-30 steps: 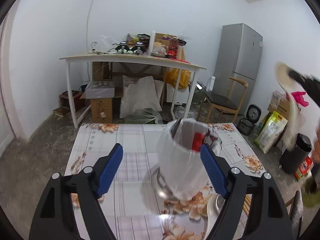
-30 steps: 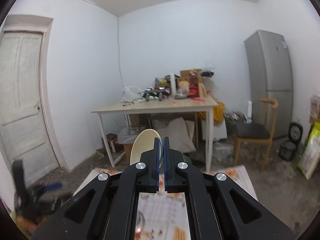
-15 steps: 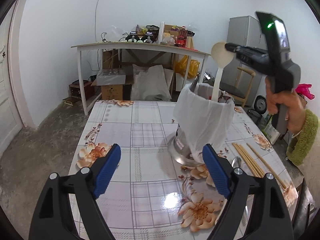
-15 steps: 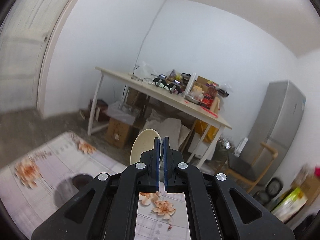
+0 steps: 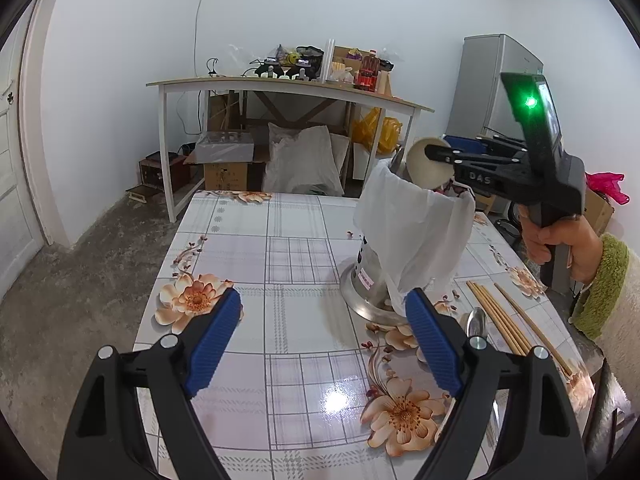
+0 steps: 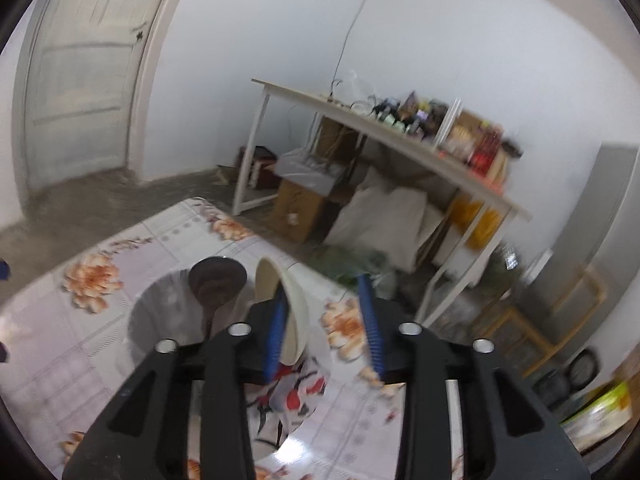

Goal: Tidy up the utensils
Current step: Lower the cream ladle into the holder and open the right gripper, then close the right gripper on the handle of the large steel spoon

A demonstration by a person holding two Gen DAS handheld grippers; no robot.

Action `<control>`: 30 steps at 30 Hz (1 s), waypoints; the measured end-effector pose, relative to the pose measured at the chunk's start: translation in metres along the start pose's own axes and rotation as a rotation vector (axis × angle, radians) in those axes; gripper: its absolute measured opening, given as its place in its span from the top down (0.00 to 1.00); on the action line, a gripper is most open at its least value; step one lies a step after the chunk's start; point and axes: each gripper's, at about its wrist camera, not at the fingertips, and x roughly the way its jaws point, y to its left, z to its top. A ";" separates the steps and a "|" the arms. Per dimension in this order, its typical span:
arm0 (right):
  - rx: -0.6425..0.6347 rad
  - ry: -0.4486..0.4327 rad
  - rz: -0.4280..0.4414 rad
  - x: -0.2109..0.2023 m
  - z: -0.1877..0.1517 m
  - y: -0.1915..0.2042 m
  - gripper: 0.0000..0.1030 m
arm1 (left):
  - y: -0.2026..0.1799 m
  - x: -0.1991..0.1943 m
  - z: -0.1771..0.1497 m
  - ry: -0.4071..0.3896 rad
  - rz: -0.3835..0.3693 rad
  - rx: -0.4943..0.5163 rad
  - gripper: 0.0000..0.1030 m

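Left gripper [image 5: 324,344]: held low over the near part of the table [image 5: 240,248], aimed downward and forward, its blue pads spread wide with nothing between them, only bare flowered tabletop below. Metal spoon [image 5: 477,322]: lying on the table just beyond the left gripper's right-hand finger, toward the right edge. Wooden chopsticks [image 5: 504,320]: a loose bundle lying flat along the right edge, just beside the spoon. Utensil holder [image 5: 408,232]: a metal pot on a flared base, draped in a white plastic bag, standing upright right of the table's middle and beyond the spoon and chopsticks. Contents of the holder: a dark metal ladle [image 6: 216,280], bowl end up, and a cream spoon [image 6: 280,292], bowl end up against the holder's far right rim. Right gripper [image 6: 324,320]: held by a hand [image 5: 556,246] in a green and cream fleece sleeve [image 5: 604,292] beyond the table's right edge, reaching over the holder's mouth; its jaws have just been opening and stand part open, the cream spoon still between them, lying against the left pad and clear of the right one. Far desk [image 5: 280,88]: against the back wall, crowded with bottles and clutter, boxes and sacks beneath. Grey refrigerator [image 5: 492,80]: in the far right corner.
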 end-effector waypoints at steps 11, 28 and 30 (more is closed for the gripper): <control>0.336 -0.019 0.247 -0.025 0.006 -0.046 0.45 | -0.007 -0.001 -0.005 0.006 -0.013 0.002 0.19; 0.731 0.189 0.338 -0.081 -0.110 -0.055 0.56 | -0.020 0.013 -0.029 0.112 -0.060 0.061 0.18; 0.723 0.267 0.330 -0.082 -0.133 -0.034 0.56 | -0.023 0.017 -0.035 0.138 -0.072 0.080 0.18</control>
